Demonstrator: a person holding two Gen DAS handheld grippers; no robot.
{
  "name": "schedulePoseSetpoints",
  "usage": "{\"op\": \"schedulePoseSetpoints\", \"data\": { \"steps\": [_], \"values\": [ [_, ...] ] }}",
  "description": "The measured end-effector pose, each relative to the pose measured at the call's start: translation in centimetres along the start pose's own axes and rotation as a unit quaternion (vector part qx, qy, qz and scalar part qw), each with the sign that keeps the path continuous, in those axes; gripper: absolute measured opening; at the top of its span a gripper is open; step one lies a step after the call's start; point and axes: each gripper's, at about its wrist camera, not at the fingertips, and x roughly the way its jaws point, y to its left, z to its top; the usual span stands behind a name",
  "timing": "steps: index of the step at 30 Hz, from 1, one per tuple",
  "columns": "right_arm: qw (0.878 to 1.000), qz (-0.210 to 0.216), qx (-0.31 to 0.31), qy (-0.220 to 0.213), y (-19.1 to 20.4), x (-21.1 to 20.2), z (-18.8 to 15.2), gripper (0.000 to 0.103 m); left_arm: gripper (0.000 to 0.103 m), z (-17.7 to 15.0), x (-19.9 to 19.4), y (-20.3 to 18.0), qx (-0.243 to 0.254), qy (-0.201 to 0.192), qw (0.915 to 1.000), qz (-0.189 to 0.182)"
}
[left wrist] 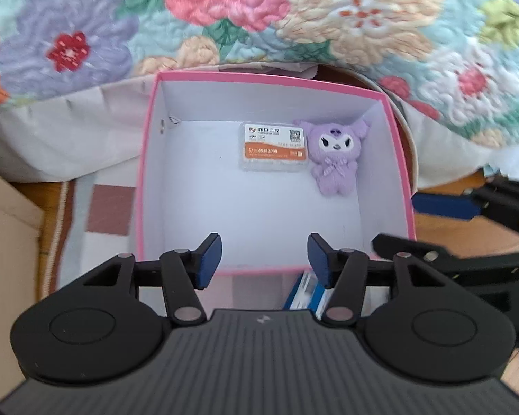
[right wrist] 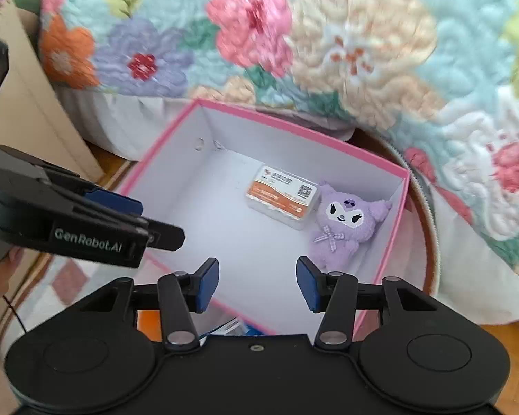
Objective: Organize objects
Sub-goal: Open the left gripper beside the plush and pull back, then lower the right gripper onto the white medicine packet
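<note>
I see both tongs raised above a pink-rimmed box (left wrist: 148, 159) with white inner walls that sits on the floor. The left gripper (left wrist: 264, 259) has its jaws parted with nothing between the blue pads; the right gripper (right wrist: 257, 285) is in the same condition, jaws apart and empty. Inside the box, a small clear case with an orange-and-white label (left wrist: 275, 150) lies flat near the far wall, and a purple plush toy (left wrist: 335, 155) lies face up just beside it, toward the box's far right corner. The rest of the box floor is bare white card. Behind the box, a quilted floral bedspread (left wrist: 363, 17) in teal, pink, lilac and cream hangs over the bed edge, with a pale sheet below it. A patterned rug (left wrist: 100, 214) lies under the box on a wooden floor (left wrist: 467, 238). A cardboard carton (left wrist: 7, 242) stands at the left. A blue-and-white packet (left wrist: 308, 294) lies just outside the box's near edge.
</note>
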Motion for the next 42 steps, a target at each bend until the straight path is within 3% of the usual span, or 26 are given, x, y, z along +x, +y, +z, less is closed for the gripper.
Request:
{"op": "schedulePoseSetpoints", "data": {
  "steps": [9, 13, 20, 32, 36, 42],
  "values": [
    [1.000, 0.010, -0.003, -0.019, 3.5, -7.0, -1.6, 0.065, 0.062, -3.3, -7.8, -1.2, 0.018, -0.006, 0.9997, -0.013],
    [0.999, 0.018, -0.010, -0.032, 4.7, -9.5, -2.8, 0.076, 0.067, -5.1, -10.5, -2.1, 0.032, -0.016, 0.9993, -0.011],
    [0.998, 0.028, -0.038, -0.034, 6.9, -12.9, -5.9, 0.077, 0.076, -9.3, -13.3, -3.6, 0.070, -0.022, 0.9973, -0.008],
    [0.996, 0.065, -0.060, -0.003, 9.6, -14.8, -12.7, 0.078, 0.088, -15.2, -14.4, -5.7, 0.113, -0.009, 0.9934, -0.016],
    [0.996, 0.073, -0.045, 0.008, 9.6, -14.3, -14.7, 0.087, 0.090, -16.4, -13.4, -6.2, 0.137, 0.006, 0.9905, -0.013],
    [0.996, 0.087, -0.003, 0.019, 9.5, -12.4, -17.7, 0.088, 0.091, -18.0, -10.9, -6.3, 0.142, 0.018, 0.9896, -0.011]
  ]
}}
